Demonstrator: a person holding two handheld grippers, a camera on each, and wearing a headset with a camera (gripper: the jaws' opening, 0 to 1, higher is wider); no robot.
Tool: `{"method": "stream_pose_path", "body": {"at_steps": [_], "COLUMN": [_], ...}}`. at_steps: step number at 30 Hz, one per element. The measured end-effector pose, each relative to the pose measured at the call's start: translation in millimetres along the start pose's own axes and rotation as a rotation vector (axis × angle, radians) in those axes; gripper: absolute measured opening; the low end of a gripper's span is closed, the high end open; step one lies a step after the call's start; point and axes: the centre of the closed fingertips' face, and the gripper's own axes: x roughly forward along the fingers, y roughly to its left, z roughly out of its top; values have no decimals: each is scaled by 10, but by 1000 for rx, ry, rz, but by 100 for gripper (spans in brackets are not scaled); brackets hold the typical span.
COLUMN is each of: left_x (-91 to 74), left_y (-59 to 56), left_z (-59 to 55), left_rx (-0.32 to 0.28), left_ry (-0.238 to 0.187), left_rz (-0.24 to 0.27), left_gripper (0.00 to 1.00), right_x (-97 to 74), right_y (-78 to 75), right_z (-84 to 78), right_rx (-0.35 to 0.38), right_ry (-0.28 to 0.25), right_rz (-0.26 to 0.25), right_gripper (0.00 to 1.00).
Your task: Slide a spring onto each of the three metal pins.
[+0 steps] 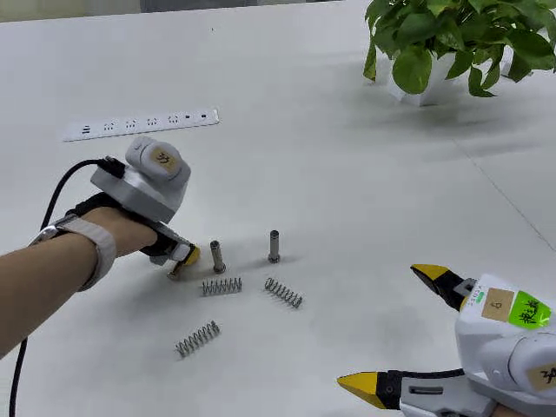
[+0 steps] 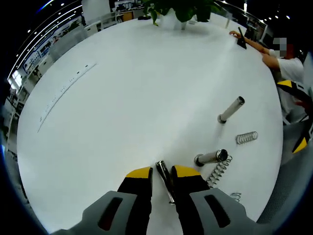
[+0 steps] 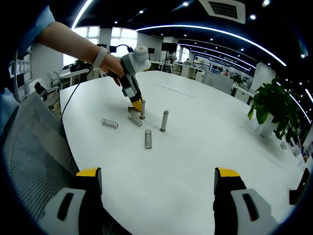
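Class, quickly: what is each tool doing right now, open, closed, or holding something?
Left tool: closed on a metal pin.
Right tool: open, holding nothing.

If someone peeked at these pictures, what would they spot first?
Probably the left gripper, its yellow tips pinching a metal pin down at the white table. Beside it stand two upright pins, with three springs lying loose nearby. A leafy green plant sits at the table's far right.
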Motion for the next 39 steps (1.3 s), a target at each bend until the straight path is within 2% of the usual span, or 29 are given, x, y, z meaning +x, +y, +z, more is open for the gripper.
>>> {"method": "stream_pose_path", "body": {"at_steps": [3, 5, 9, 13, 20, 27, 32, 39], "left_x": [0, 4, 10, 22, 38, 12, 22, 6], "left_y": [-17, -11, -8, 8, -8, -26, 13, 27], "left_z": [-7, -2, -9, -7, 9, 13, 12, 4], "left_rx": [28, 15, 16, -8, 14, 6, -9, -65], "left_ry": [33, 52, 69, 84, 122, 122, 111, 41], "left_rz": [14, 19, 26, 33, 34, 33, 38, 32], "left_gripper": [18, 18, 17, 17, 13, 10, 9, 8], "right_x": [1, 0, 3, 8, 7, 9, 12, 13], "right_y": [3, 1, 13, 31, 21, 6, 4, 2], "right_z": [-5, -9, -18, -25, -31, -42, -45, -43], "right_rx": [-4, -8, -13, -19, -18, -18, -21, -19], "right_ry": [3, 6, 11, 15, 15, 18, 20, 20], "right_rz": [0, -2, 3, 11, 9, 5, 5, 3], "right_gripper": [96, 96, 96, 96, 96, 96, 96, 96]}}
